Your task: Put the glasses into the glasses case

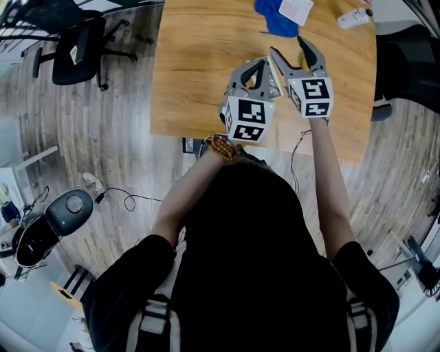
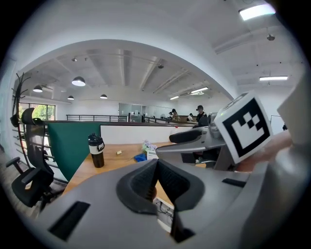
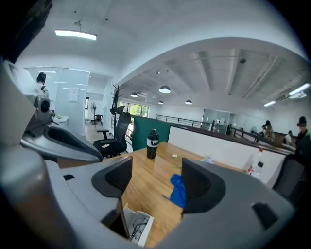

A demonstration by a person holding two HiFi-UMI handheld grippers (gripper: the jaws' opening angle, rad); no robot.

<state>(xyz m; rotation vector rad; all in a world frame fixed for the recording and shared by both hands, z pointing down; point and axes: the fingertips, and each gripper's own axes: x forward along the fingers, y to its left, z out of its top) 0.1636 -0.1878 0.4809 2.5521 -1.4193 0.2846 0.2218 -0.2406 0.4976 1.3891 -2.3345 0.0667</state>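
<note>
**Step:** looks like close-out, since neither of your tools carries anything.
**Glasses** (image 3: 139, 222): dark frames, apparently lying in the open white case (image 3: 130, 213) on the table (image 1: 206, 69), short of the blue cloth (image 1: 273, 19). They are too small to be sure.
**Left gripper** (image 1: 264, 63): jaws pressed together, empty.
**Right gripper** (image 1: 289, 45): jaws spread wide, empty.
**Pose:** you hold both side by side above the table, tipped slightly down.
**Next:** probably lower a tool to the case and check that the frames sit fully inside.
</note>
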